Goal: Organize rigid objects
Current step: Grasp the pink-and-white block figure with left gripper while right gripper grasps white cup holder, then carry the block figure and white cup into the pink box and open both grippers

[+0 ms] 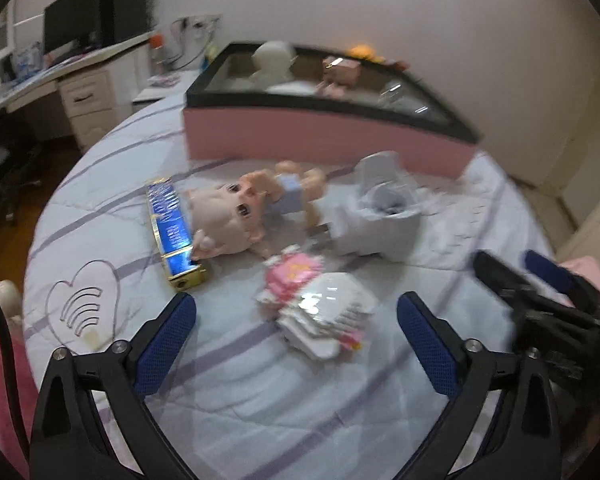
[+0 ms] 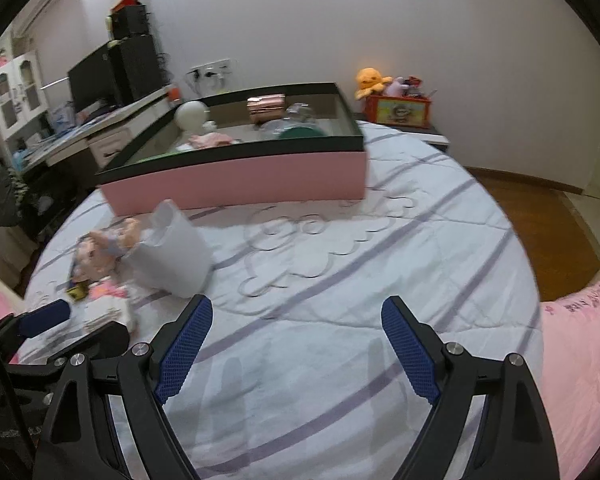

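left wrist view: left gripper (image 1: pixel 296 312) is spread wide with nothing in it, hanging over the bed (image 1: pixel 260 400) right in front of the pink-and-white block figure (image 1: pixel 316 312).
pile: baby doll (image 1: pixel 252 208), blue-and-gold box (image 1: pixel 172 228) touching its head, and white toy potty (image 1: pixel 380 216) all sit mid-bed, just short of the pink storage box (image 1: pixel 324 140) at the far edge.
grab tip: I'd go for the block figure first since it's nearest. Looks bumpy and maybe fragile, so pinch across the flat sides.
right wrist view: right gripper (image 2: pixel 296 340) is also wide open and empty, over bare quilt.
drop spot: the storage box already holds a white round-headed figure (image 2: pixel 192 118) and a copper case (image 2: pixel 266 106); free room looks to be near its front wall.
watch out: the grippers are close, so move one at a time.
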### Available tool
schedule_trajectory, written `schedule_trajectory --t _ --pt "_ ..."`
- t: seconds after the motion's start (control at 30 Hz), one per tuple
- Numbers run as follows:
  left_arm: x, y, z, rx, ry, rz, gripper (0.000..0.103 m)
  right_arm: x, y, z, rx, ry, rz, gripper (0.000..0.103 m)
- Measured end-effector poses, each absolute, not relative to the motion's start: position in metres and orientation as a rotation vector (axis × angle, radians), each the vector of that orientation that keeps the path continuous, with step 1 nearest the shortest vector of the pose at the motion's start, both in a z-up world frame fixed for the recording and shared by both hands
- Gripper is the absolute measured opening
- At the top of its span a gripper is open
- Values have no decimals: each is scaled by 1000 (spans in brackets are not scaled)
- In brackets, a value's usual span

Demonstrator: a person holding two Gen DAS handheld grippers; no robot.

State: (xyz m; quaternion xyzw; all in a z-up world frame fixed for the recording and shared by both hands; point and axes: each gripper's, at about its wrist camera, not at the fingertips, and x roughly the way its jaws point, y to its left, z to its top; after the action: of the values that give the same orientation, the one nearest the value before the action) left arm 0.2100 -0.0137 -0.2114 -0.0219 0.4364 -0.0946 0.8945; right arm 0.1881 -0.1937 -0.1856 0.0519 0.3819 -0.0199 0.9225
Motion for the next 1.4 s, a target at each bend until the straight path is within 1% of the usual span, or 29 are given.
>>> schedule_trajectory --t 0.1,0.17,0.23,0.27,0.47,0.73,1.0,1.03,1.07,1.17,1.3,1.4 --pt "214 -14 -213 -46 903 -158 84 188 -201 -187 133 794 -35 88" --pt "215 -18 -213 -22 907 -149 81 187 -201 -186 118 791 -44 88" --pt "215 -22 -214 3 894 -147 72 188 -200 -186 116 794 -38 88" --pt "214 -23 -214 15 882 -153 60 189 -200 -187 115 796 -36 88" --pt "204 -2 -208 -39 880 -202 60 199 -188 -187 79 818 6 88" --pt "200 23 -204 -68 872 -161 60 233 -141 -195 -17 910 160 88" --pt "213 31 -207 -92 892 -173 60 265 -126 -201 0 947 236 87" --pt "214 31 -207 -87 892 -172 60 268 -127 -202 12 946 246 85" --pt "215 29 -207 -75 890 -175 60 270 -125 -203 11 948 255 79" --pt "216 28 -206 -76 886 -185 60 270 -120 -202 -6 940 289 66" --pt "211 27 -202 -82 875 -195 60 266 -124 -201 15 929 291 66" --pt "199 25 -190 -79 832 -210 60 254 -133 -195 50 892 266 66"
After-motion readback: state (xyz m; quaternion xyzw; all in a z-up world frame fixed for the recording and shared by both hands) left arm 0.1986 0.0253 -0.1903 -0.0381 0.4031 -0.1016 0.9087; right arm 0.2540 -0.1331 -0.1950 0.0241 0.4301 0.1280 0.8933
